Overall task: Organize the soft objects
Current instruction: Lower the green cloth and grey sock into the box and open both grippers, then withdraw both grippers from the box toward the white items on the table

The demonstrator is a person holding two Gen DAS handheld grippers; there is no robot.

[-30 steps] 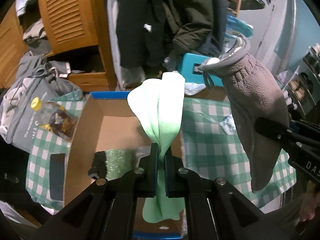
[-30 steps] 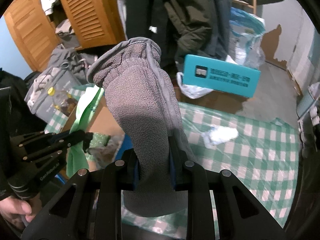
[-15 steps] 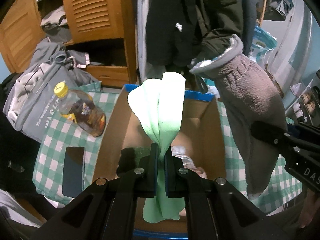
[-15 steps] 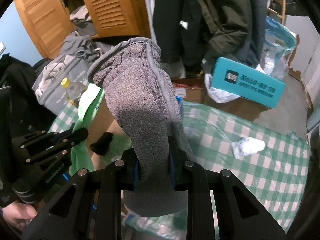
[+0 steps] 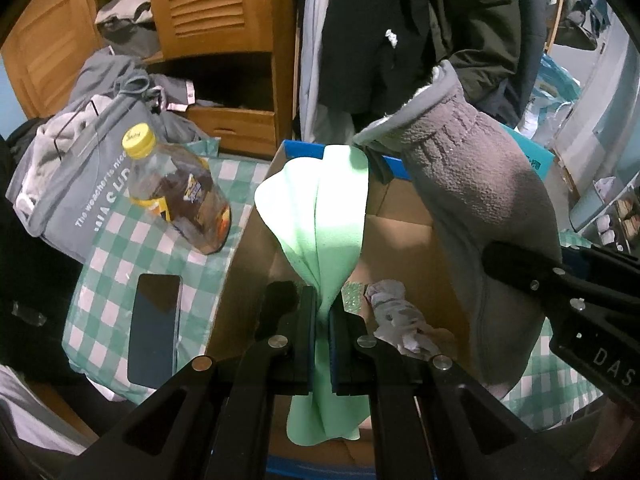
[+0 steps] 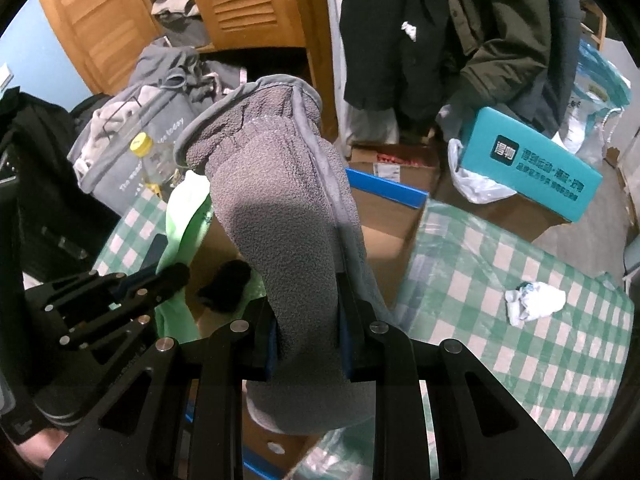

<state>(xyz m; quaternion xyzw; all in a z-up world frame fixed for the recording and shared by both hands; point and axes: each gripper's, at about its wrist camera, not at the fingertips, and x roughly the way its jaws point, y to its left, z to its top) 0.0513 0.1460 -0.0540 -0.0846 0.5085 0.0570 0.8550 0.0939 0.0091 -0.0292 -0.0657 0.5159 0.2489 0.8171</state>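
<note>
Two grippers are each clamped on a soft item above the box. The left gripper has its jaws pressed narrow on a green cloth, which stands up in a fan above the fingers and hangs out in a tail below them. The right gripper is closed around the middle of a grey fleece sock; its cuff rises above the fingers and its toe end droops beneath. In the left view the sock hangs just right of the cloth, with the right gripper's black finger across it.

Both items hang over an open cardboard box with blue-taped edges. Inside it lie a glittery green piece, a crumpled pale grey rag and a black item near the left wall.

The box sits on a green-and-white checked tablecloth. Left of the box on the tablecloth are a dark phone, lying flat, and a tilted bottle with a yellow cap and brown liquid. Right of the box lies a crumpled white tissue. Beyond are a grey bag with white lettering, a teal carton, hanging dark coats and a louvred wooden wardrobe.
</note>
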